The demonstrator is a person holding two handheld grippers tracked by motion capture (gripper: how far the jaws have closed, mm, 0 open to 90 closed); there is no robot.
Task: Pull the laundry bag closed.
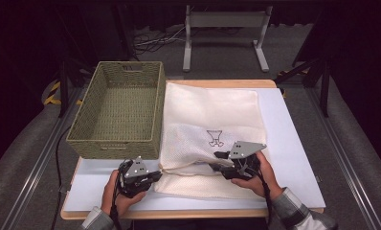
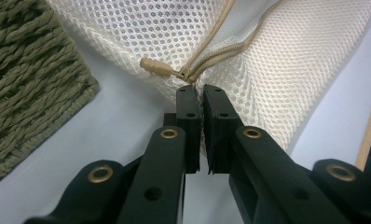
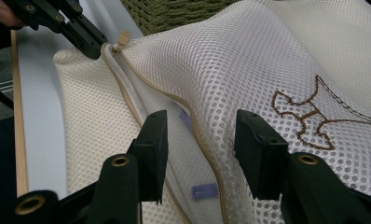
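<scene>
Left gripper [image 2: 200, 91] fingers pinch the mesh bag [image 1: 212, 129] by its zip end; right gripper [image 3: 200, 140] fingers spread around the bag's raised, part-open zip edge; basket [image 1: 117, 112] empty.

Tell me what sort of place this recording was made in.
Probably a lab or studio work station rather than a home: a white-topped table ringed by dark curtains, loose cables on grey carpet, and a metal stand behind. A mesh laundry bag and woven basket are laid out like props.
</scene>
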